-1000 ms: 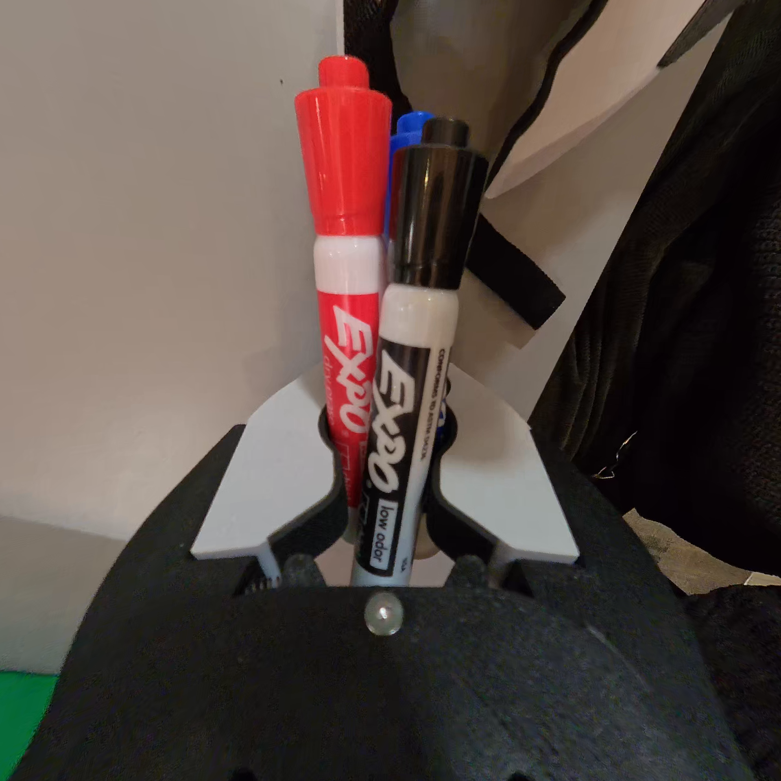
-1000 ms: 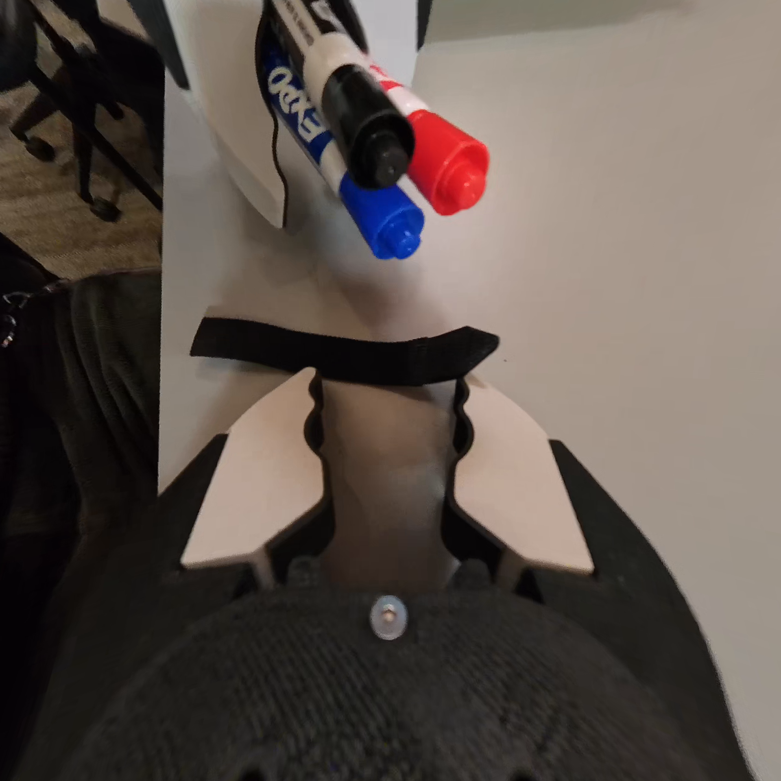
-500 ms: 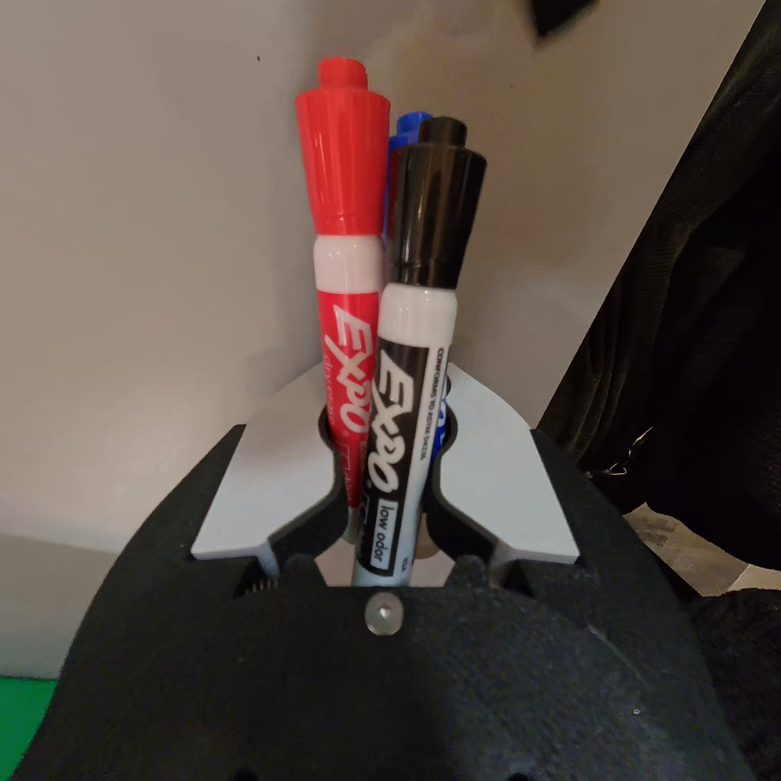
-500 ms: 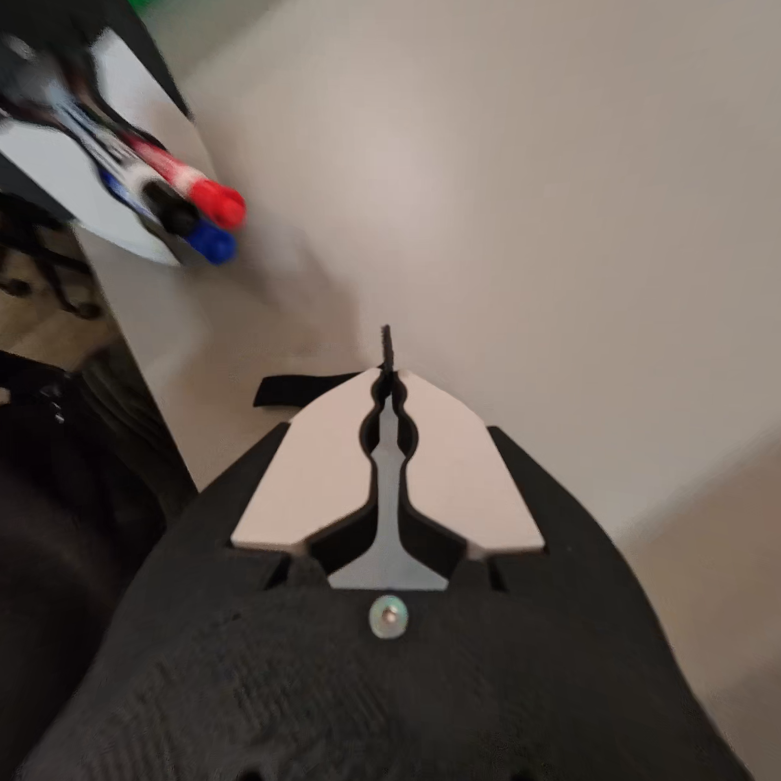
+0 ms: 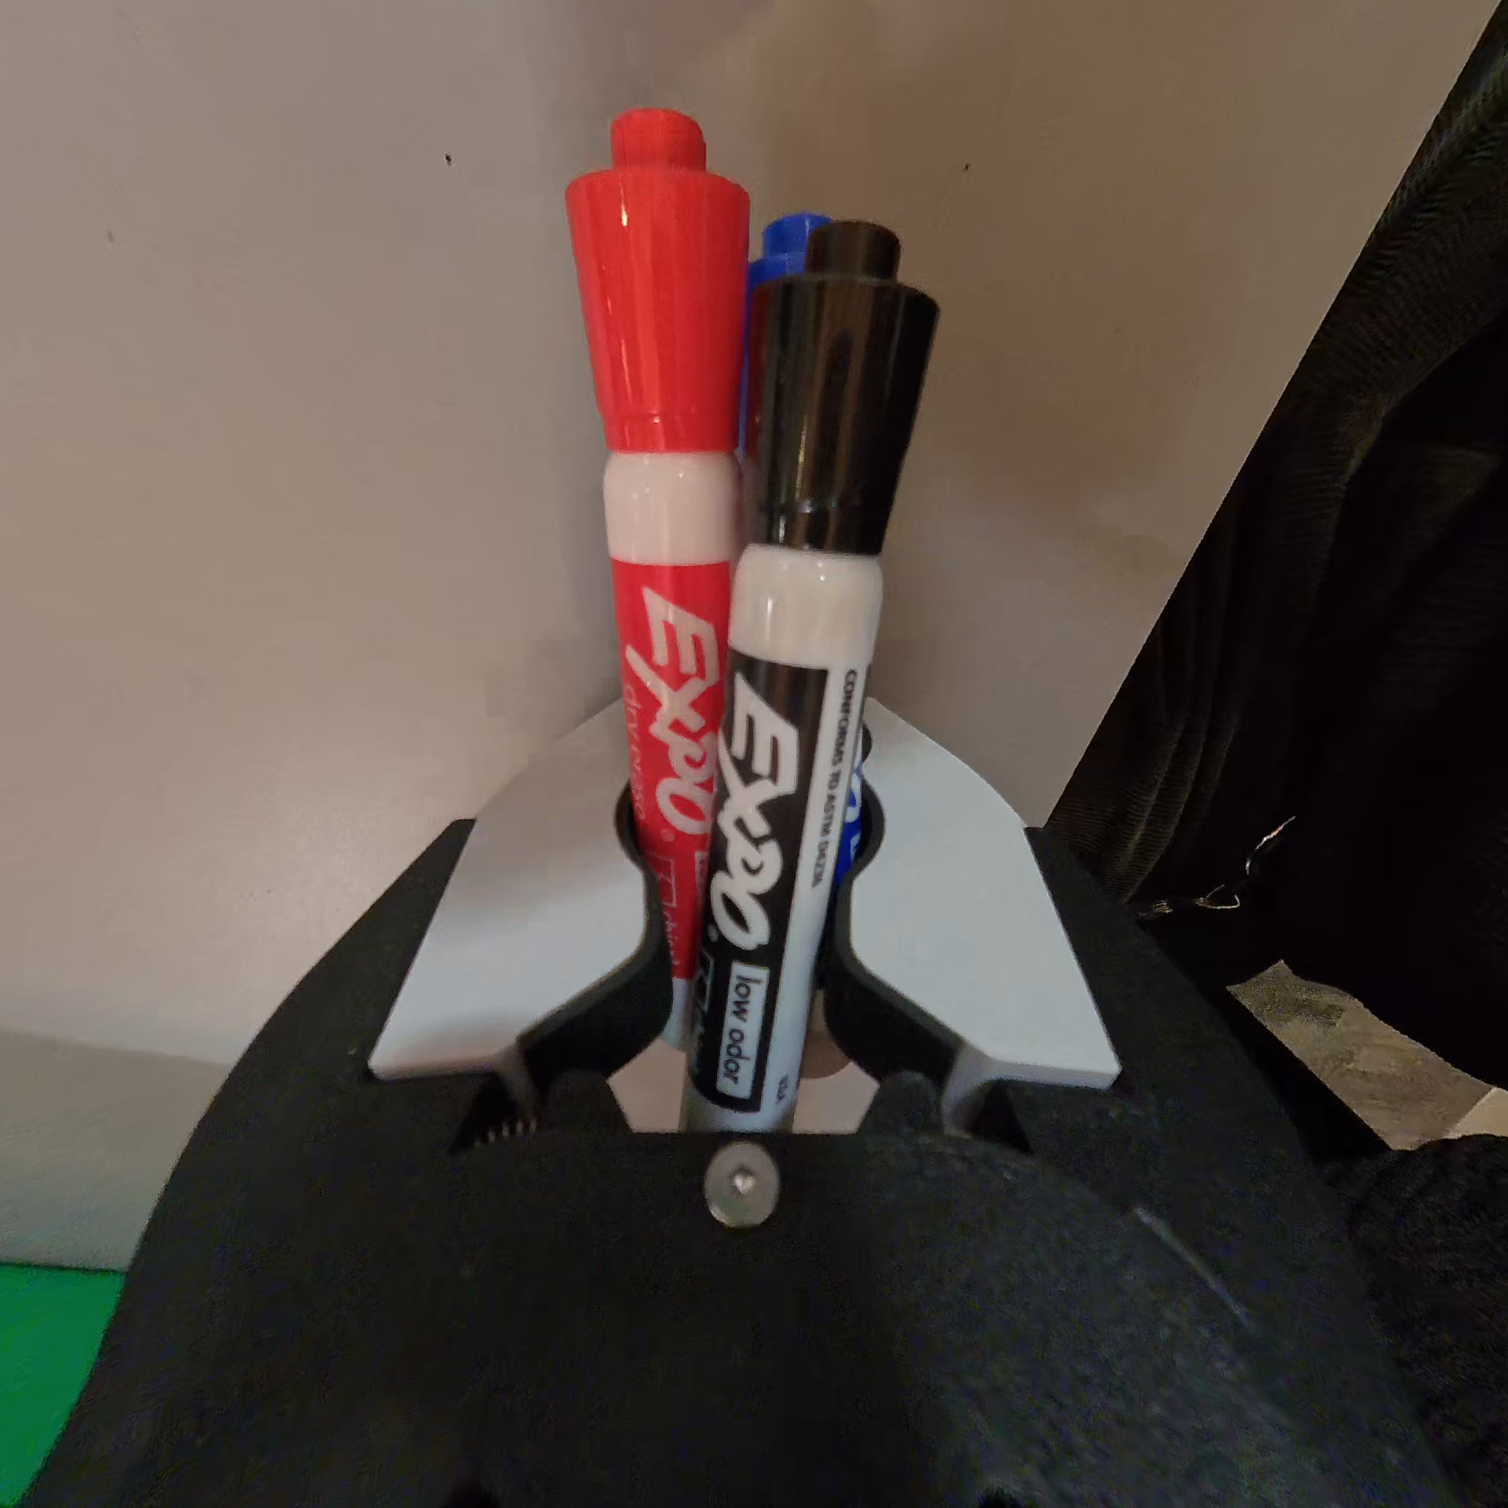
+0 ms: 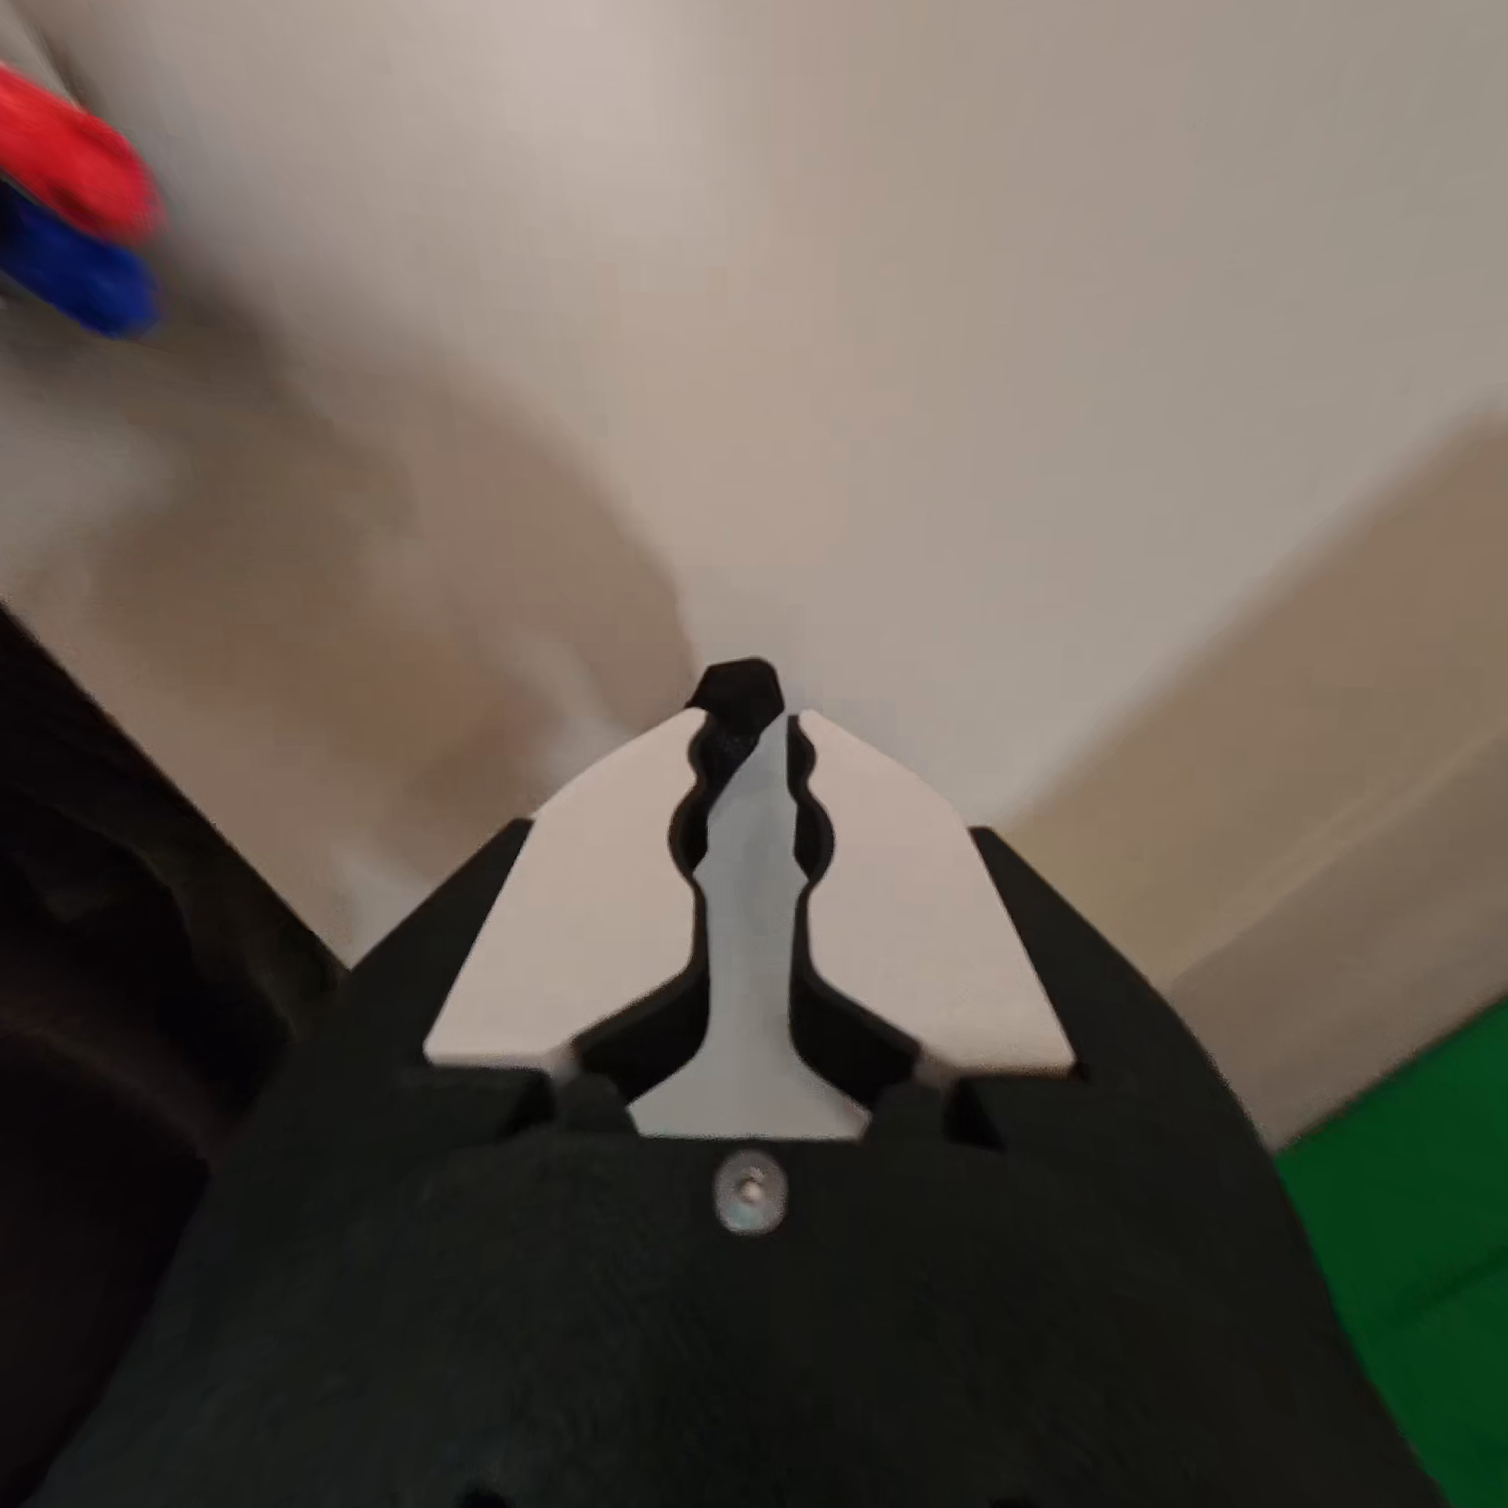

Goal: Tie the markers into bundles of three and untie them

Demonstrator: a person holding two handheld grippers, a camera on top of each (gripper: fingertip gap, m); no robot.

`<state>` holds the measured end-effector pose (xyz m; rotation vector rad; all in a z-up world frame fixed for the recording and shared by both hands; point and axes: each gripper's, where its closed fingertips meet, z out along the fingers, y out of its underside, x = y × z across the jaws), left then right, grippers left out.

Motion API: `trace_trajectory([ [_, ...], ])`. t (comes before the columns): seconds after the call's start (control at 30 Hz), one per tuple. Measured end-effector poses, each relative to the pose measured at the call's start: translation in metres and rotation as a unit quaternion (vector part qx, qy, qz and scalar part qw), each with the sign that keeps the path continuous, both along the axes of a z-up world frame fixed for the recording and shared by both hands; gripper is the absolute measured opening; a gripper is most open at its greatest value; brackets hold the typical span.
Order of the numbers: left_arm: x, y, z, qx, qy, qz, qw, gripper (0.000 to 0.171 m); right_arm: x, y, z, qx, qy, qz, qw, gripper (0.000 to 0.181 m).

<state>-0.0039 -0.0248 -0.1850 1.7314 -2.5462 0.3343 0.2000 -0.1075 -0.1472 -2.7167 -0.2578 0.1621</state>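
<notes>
My left gripper is shut on three capped markers that stick up between its white fingers: a red marker, a black marker in front, and a blue marker mostly hidden behind them. No strap shows around them. My right gripper holds the end of a black strap between its fingertips, with the jaws a narrow gap apart. The view is blurred. The red cap and blue cap show blurred at the far upper left of the right wrist view.
A white table top lies under both grippers. Black fabric hangs along the right of the left wrist view and shows dark at the left of the right wrist view. Green floor lies past the table edge. The left gripper's tips are roughly 25 cm from the right gripper's.
My right gripper closed on the strap lying on the table, lifted it and swung right, away from the markers. Its jaws now stand slightly wider. The left gripper barely moved.
</notes>
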Motion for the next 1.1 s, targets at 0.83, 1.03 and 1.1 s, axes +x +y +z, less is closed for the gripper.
trace_trajectory([
  [0.83, 0.0, -0.001, 0.0, 0.009, 0.003, 0.019, 1.0, 0.045, 0.008, -0.086, -0.031, 0.131, 0.06, -0.076, 0.987, 0.042],
  [1.03, 0.0, -0.001, 0.0, 0.002, 0.0, 0.022, 1.0, 0.045, -0.002, -0.084, -0.03, 0.123, 0.052, -0.053, 0.99, 0.007],
  [1.1, 0.0, -0.002, 0.0, -0.001, 0.0, 0.022, 1.0, 0.045, 0.002, -0.082, -0.027, 0.131, 0.027, -0.05, 0.99, 0.004],
])
